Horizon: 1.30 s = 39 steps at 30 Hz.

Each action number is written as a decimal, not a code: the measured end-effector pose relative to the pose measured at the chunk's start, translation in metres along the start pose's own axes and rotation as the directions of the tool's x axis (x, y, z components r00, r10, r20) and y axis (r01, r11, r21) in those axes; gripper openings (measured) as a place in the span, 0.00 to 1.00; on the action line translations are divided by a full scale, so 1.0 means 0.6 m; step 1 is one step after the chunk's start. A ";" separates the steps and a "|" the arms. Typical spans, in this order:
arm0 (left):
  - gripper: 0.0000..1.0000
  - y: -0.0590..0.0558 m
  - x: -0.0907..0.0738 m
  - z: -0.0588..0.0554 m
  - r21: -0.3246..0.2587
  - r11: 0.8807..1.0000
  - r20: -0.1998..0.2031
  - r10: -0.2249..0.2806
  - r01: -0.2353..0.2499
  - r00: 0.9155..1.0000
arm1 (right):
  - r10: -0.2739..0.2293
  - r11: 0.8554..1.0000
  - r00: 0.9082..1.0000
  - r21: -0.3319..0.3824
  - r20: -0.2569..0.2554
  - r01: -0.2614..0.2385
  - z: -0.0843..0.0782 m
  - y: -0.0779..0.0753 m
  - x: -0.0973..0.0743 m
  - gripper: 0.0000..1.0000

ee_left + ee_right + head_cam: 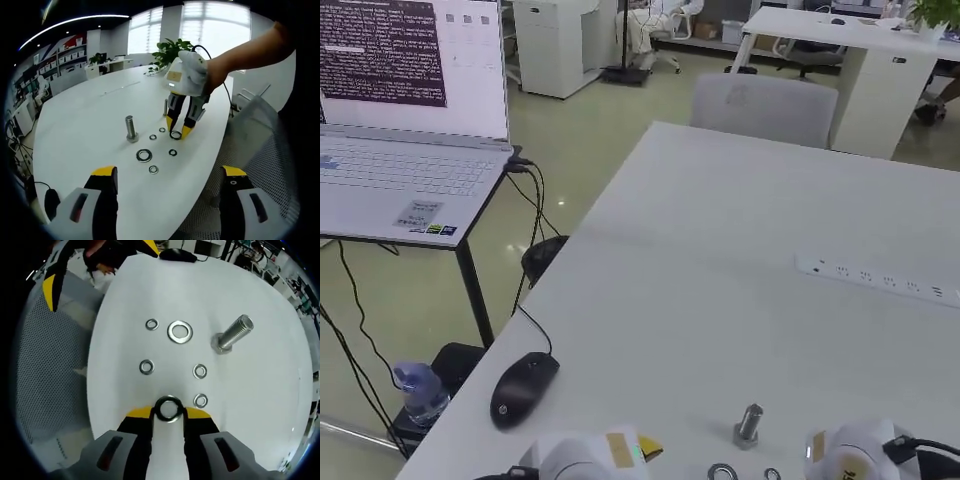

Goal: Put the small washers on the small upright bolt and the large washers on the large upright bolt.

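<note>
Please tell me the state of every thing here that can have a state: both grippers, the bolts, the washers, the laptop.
Right gripper: shut on the gripped washer.
Left gripper: open, empty.
Gripped washer: held between the right gripper's jaws.
Large bolt: upright, no washer on it.
Small bolt: upright, partly hidden behind the right gripper.
Loose large washer: lying flat.
Four small washers: lying flat, loose.
Laptop: open, screen lit.

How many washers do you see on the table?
6. One large washer in the right gripper, a second large washer beside the large bolt, four small washers spread around them.
</note>
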<state>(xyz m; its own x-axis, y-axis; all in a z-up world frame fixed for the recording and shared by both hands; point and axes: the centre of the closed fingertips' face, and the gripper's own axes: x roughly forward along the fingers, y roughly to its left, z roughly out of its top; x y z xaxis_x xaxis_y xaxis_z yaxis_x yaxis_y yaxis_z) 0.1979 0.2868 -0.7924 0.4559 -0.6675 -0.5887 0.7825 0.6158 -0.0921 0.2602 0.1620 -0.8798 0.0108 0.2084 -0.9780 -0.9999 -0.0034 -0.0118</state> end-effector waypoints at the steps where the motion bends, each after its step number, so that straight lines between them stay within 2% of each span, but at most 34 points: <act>1: 0.83 -0.002 0.000 0.001 -0.001 1.000 0.002 0.000 0.000 1.000 | 0.003 1.000 1.000 0.005 -0.005 -0.002 0.000 -0.001 0.000 0.24; 6: 0.83 -0.008 0.003 0.002 0.006 1.000 -0.006 0.004 -0.004 1.000 | 0.007 1.000 1.000 -0.003 -0.018 -0.007 -0.001 -0.001 0.000 0.22; 14: 0.86 -0.009 0.009 -0.006 0.012 1.000 -0.024 0.019 -0.018 1.000 | 0.012 0.999 1.000 0.038 -0.014 -0.012 0.000 -0.002 0.000 0.22; 22: 0.89 -0.005 0.013 0.001 -0.008 0.999 -0.002 0.036 -0.036 0.999 | 0.018 0.998 1.000 0.058 -0.008 -0.018 -0.003 0.002 -0.004 0.22; 30: 0.91 0.004 0.018 0.006 -0.016 0.999 0.003 0.045 -0.045 0.999 | 0.027 0.996 1.000 0.082 0.005 -0.027 -0.005 -0.006 -0.037 0.22; 34: 0.90 0.005 0.018 0.005 -0.011 0.999 0.000 0.042 -0.042 0.999 | 0.020 0.999 1.000 0.042 0.007 -0.021 0.007 -0.013 -0.063 0.22; 38: 0.89 0.005 0.018 0.004 -0.011 0.999 -0.003 0.040 -0.040 0.999 | 0.035 0.999 0.999 0.034 0.019 -0.036 0.019 -0.019 -0.082 0.22; 39: 0.89 0.006 0.017 0.003 -0.009 0.999 -0.005 0.041 -0.041 0.999 | 0.037 0.999 0.999 0.010 0.014 -0.037 0.023 -0.020 -0.088 0.22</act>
<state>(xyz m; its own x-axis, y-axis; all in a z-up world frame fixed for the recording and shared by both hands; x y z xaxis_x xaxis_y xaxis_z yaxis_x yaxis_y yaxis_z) 0.2061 0.2815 -0.7975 0.4853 -0.6395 -0.5962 0.7594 0.6462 -0.0751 0.2716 0.1645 -0.8251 -0.0261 0.2218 -0.9747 -0.9996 -0.0011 0.0265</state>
